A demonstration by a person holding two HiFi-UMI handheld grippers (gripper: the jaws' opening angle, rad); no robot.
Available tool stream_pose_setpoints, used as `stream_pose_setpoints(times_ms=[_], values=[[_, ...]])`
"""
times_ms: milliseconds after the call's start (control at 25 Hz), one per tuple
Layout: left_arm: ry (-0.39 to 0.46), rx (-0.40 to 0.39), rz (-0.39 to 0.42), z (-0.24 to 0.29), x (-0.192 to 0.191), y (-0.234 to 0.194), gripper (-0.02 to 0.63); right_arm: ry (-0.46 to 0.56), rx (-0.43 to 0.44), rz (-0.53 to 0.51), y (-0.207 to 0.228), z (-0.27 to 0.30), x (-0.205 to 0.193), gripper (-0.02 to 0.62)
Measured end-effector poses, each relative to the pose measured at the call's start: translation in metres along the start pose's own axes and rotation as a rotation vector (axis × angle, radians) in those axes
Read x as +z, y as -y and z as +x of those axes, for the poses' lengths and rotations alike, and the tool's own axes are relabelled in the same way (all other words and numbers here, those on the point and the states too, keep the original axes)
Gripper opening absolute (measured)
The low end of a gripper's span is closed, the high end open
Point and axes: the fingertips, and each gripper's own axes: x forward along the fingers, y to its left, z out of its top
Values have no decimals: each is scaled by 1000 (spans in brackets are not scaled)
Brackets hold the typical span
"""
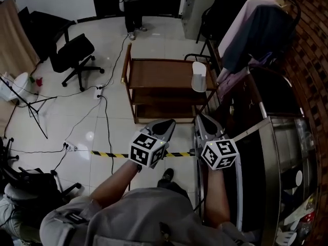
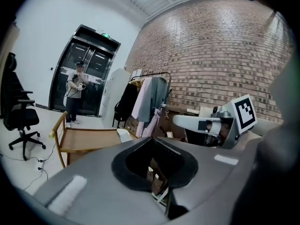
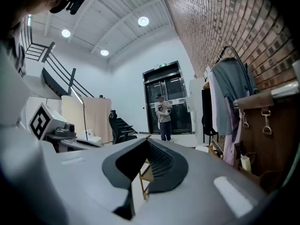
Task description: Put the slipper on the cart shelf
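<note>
We find the left gripper (image 1: 166,125) with its jaws brought together and nothing between them. The right gripper (image 1: 204,122) is likewise fully closed and empty. Both are held side by side, near each other, pointing roughly level toward the wooden cart (image 1: 128,65), and well apart from it. The white slipper (image 1: 199,76) lies on the cart's top shelf at its right end, beside the clothes rack (image 1: 256,29). A black office chair (image 1: 74,53) stands to the cart's left. A person (image 1: 133,9) stands beyond it by the doors.
</note>
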Motion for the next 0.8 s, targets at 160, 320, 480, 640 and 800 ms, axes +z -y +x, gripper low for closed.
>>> stream_pose_setpoints(times_ms=[160,320,480,640,800], values=[[-20,40,-5,51,16,-16,8,-14,34,5,48,35,2,0],[-39,66,10,93,29,-31,8,-21,47,33,86,64,0,0],[-39,58,12,130,42,-47,8,-31,25,45,117,88,-2,0],[-50,29,2,173,51,-74,8,-65,-12,34,147,121,-8,0],[-70,-22,3,222,55,-107,8,-111,-87,42,186,157,-20,0]])
